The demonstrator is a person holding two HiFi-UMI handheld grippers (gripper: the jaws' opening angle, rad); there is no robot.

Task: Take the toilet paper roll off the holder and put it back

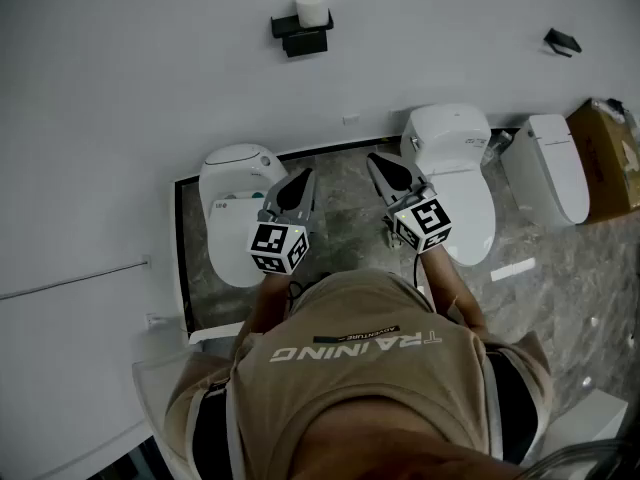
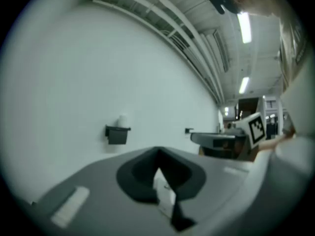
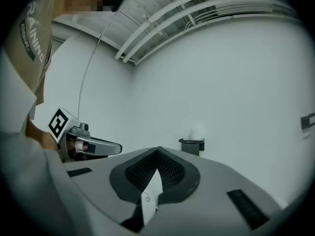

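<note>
Currently no step of the task shows as done. The toilet paper roll [image 1: 311,8] stands upright on top of the black holder [image 1: 300,36], which is fixed to the white wall [image 1: 150,88] well ahead of me.

Tool state:
- The left gripper [image 1: 303,178] has its jaws together, pads meeting at the tip. Nothing is between them.
- The right gripper [image 1: 378,163] is likewise fully closed and empty.
- Both are held level, side by side and close to my body. They point toward the wall, with the holder showing small and far off beyond each pair of tips.

Neither gripper is near the roll. Below them in the head view are three toilets on the stone floor: the left toilet [image 1: 235,218], the middle toilet [image 1: 455,168] and the right toilet [image 1: 550,168]. A cardboard box [image 1: 605,158] stands at the far right.

Progress, my judgement: this is either the very start or the very end of a cycle. The roll is seated on the holder and both tools are idle, and the frames alone do not tell me which. Taken as the start, everything is left to do:
1. Close the gap to the wall.
2. Open one gripper.
3. Take the roll by its sides.
4. Lift it clear of the holder.
5. Set it back down.

The roll is soft, so a light squeeze should do.
</note>
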